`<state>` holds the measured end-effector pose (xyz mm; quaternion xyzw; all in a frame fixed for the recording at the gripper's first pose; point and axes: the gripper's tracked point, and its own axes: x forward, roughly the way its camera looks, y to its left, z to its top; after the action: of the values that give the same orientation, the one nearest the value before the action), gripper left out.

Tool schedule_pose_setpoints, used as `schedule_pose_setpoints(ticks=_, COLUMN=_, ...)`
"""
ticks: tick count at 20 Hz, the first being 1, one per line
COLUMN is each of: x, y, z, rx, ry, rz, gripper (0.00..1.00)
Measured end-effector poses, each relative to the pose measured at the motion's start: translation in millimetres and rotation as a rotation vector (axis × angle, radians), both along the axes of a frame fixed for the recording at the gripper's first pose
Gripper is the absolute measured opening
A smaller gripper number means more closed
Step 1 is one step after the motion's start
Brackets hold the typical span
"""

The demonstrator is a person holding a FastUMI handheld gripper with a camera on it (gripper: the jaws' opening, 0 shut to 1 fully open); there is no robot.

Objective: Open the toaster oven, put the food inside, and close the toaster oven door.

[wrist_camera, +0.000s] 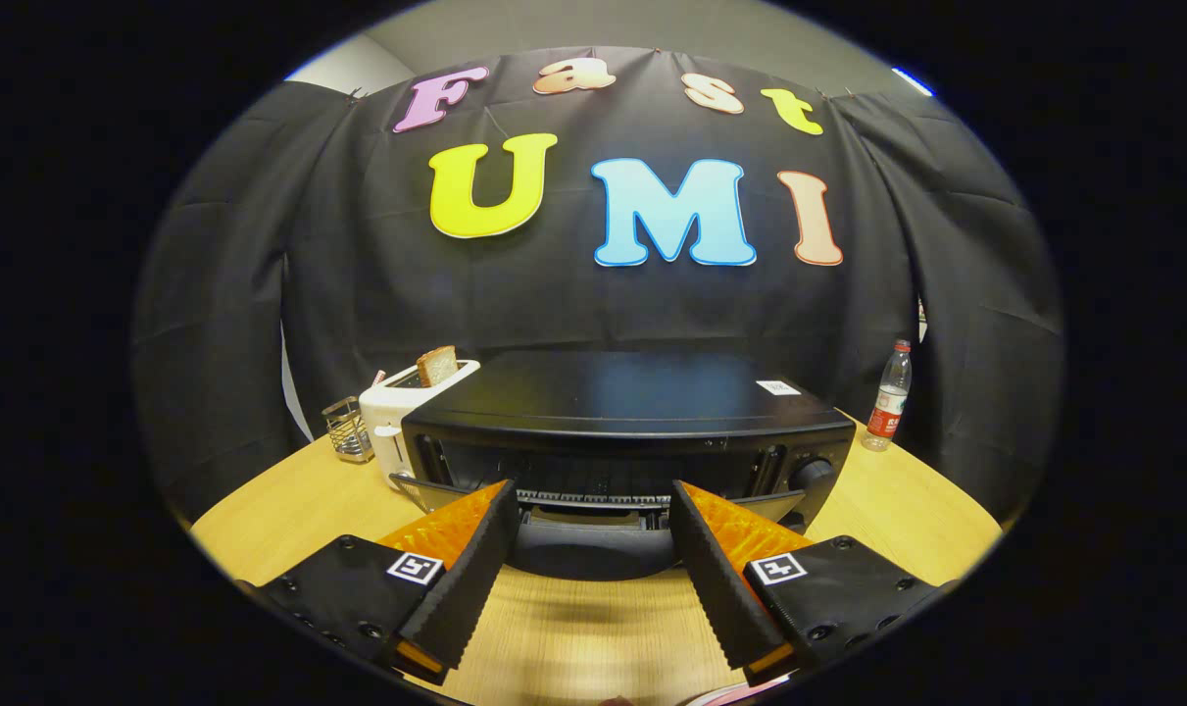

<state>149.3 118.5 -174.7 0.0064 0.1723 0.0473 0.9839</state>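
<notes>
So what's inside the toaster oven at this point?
The toaster oven has its door dropped open just ahead of the open gripper. A wire rack shows at the mouth. The cavity behind it is too dark to tell whether any food sits inside.

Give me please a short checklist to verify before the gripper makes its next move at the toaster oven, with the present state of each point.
1. Gripper fingers spread apart: ok.
2. Fingers hold nothing: ok; only the door lies beyond the gap.
3. Toaster oven door open: ok, it hangs down, rack visible inside.
4. Food already inside the oven: cannot tell; the inside is dark.
5. Food within reach: cannot tell; the one piece seen, a bread slice, stands in the white toaster beside the oven.
6. Water bottle away from the door: ok.
</notes>
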Motion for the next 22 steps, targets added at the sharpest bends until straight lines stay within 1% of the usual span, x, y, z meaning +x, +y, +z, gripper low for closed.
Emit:
schedule_pose_setpoints(ticks=4, x=-24.0, y=0.3, z=-13.6, rx=-0.016, ry=-0.002, rz=0.011, gripper=0.98)
schedule_pose_setpoints(ticks=9, x=-49.2, y=0.7, z=-32.1, rx=-0.025, ry=0.034, rz=0.007, gripper=0.99)
schedule_pose_setpoints(ticks=12, x=-65.7, y=1.4, z=-51.5, rx=-0.032, ry=0.085, rz=0.013, gripper=0.99)
schedule_pose_setpoints(ticks=14, x=-77.7, y=0.3, z=-70.2, rx=-0.044, ry=0.149, rz=0.023, gripper=0.98)
schedule_pose_setpoints(ticks=18, x=-95.5, y=-5.0, z=-97.9, rx=0.013, ry=0.276, rz=0.011, gripper=0.97)
schedule_pose_setpoints(ticks=20, x=-102.9, y=-11.0, z=-102.8, rx=0.019, ry=0.311, rz=0.001, gripper=0.97)
schedule_pose_setpoints(ticks=22, x=-112.0, y=-13.2, z=-100.5, rx=0.021, ry=0.328, rz=0.016, gripper=0.97)
